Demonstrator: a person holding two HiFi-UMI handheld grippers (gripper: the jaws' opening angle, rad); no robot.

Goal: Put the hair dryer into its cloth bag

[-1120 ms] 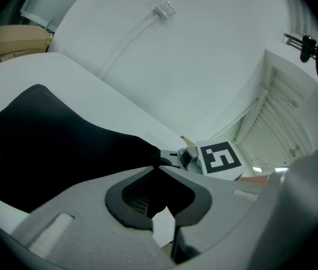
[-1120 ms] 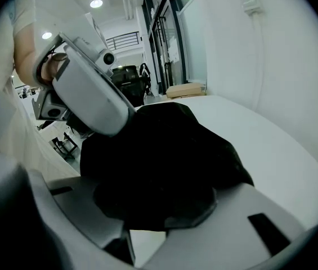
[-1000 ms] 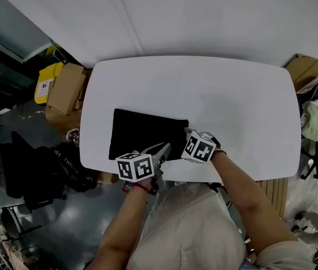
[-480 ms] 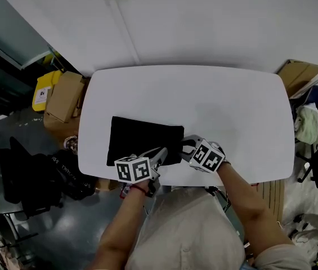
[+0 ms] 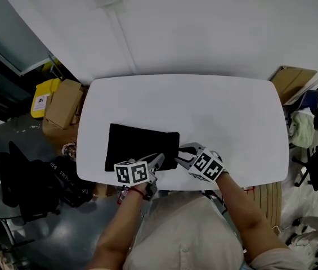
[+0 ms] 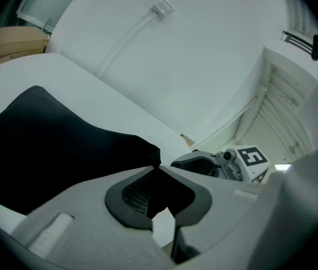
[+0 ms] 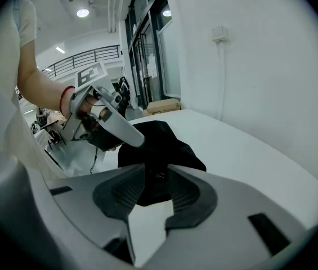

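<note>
While left gripper (image 6: 159,166) pinches it, cloth bag (image 6: 52,145) fills right jaws.

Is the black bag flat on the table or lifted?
Partly lifted: the black bag mostly lies on the table, but the left gripper and right gripper pinch its near edge up.

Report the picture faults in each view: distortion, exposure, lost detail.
Head view: wide-angle bend bows the table edges, the surroundings are dim, and the cloth bag is a flat black patch with no folds readable. Left gripper view: fisheye circle with black corners, the wall conduit curves, and the bag is likewise featureless. Right gripper view: same fisheye, the ceiling light is blown out, and the bag's folds show only faintly.
</note>
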